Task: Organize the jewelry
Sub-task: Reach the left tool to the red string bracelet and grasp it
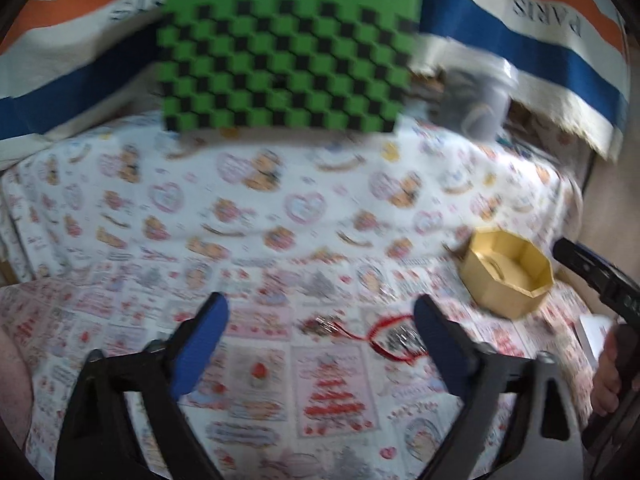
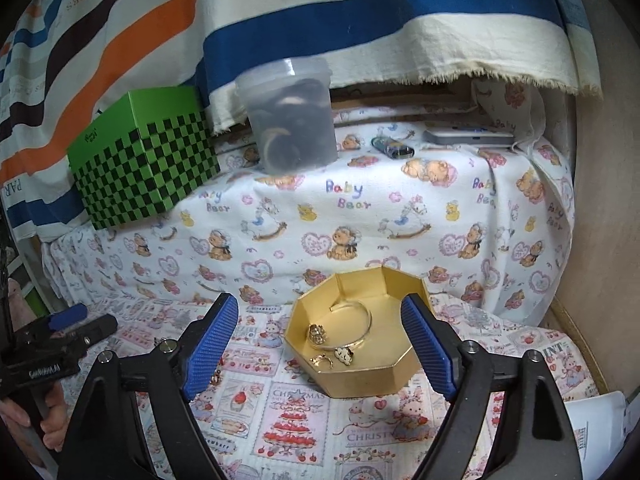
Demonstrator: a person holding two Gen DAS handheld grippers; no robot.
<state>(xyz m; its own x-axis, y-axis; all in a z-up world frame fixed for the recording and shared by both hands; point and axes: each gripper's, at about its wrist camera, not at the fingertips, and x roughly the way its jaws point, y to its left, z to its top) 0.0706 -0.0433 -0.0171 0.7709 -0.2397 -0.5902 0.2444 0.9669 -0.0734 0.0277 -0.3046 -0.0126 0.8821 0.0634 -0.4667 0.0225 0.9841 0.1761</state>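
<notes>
A red cord bracelet with silver charms lies on the printed cloth, between the spread fingers of my left gripper; the pads do not press on it. This view is blurred. The gold octagonal tray sits just ahead of my right gripper, which is open and holds nothing. In the tray lie a gold bangle, a gold ring and a small white charm. From the left wrist view the tray is at the right.
A green checkered box and a translucent tub of dark bands stand at the back against a striped cloth. A phone-like slab lies at the back right. White paper is at the lower right. A hand holds the left gripper.
</notes>
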